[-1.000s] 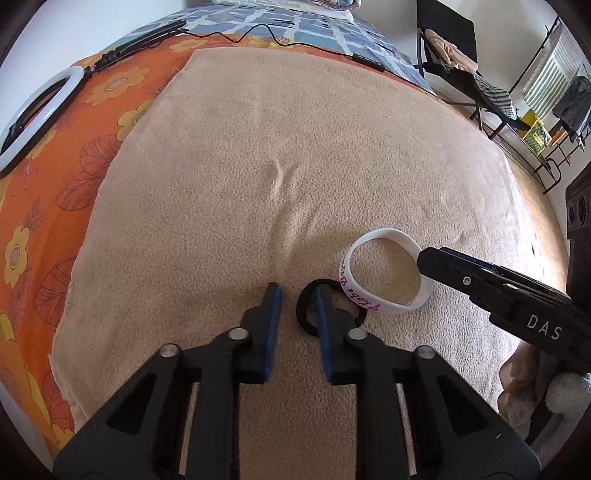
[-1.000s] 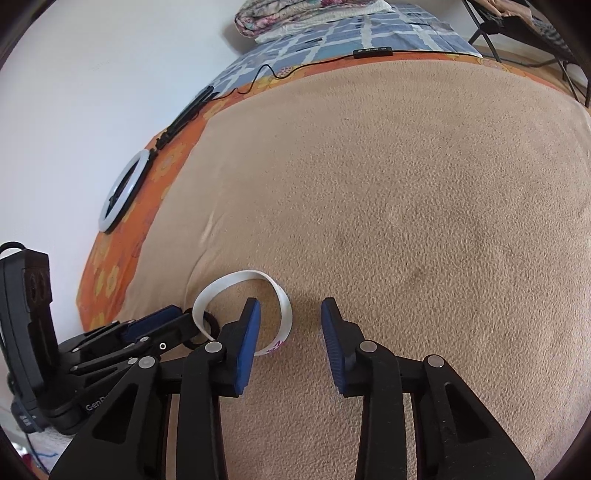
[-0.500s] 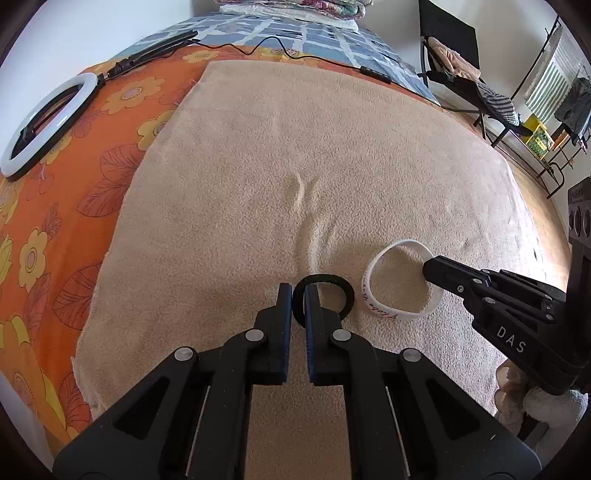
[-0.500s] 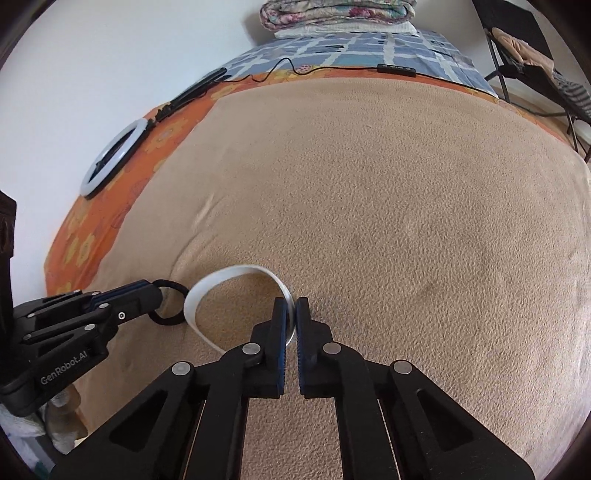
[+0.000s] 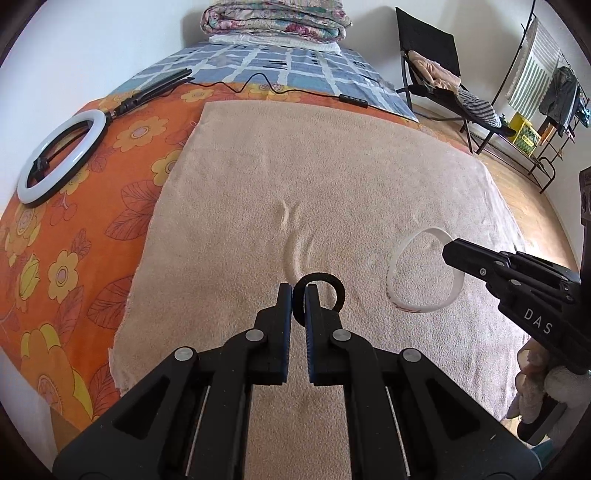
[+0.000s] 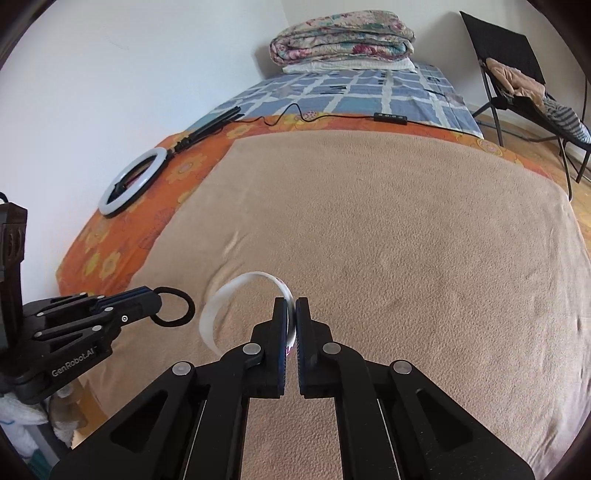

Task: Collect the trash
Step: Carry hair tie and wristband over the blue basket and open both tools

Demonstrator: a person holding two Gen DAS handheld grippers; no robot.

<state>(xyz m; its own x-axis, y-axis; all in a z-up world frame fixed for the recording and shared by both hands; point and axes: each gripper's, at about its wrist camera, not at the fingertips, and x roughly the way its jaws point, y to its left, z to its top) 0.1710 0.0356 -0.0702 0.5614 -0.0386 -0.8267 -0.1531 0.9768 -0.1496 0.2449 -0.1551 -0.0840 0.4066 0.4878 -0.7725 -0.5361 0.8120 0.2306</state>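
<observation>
Two rings are held clear of the beige blanket (image 5: 332, 177) that covers the near part of the bed — one in each hand-held gripper. The left hand-held gripper (image 5: 298, 295) is clamped on a black hair tie (image 5: 332, 282), whose loop stands up past the fingertips; the right wrist view shows the same loop hanging from those tips above the blanket's near edge. The right hand-held gripper (image 6: 291, 314) is pinched together on a white wristband (image 6: 221, 299), its band passing between the pads and curving off to the left; some pink lettering shows on it. From the left wrist view the wristband hangs off the tip of the right hand-held gripper, well to the right of the hair tie, and the two rings do not touch.

Beyond the blanket lies an orange flowered sheet (image 5: 74, 229) with a white ring light (image 5: 59, 155) on it, its cable running across to a blue checked cover (image 6: 351, 88). A folded quilt (image 6: 340, 35) sits at the far end of the bed — no bin or bag shows in either view.
</observation>
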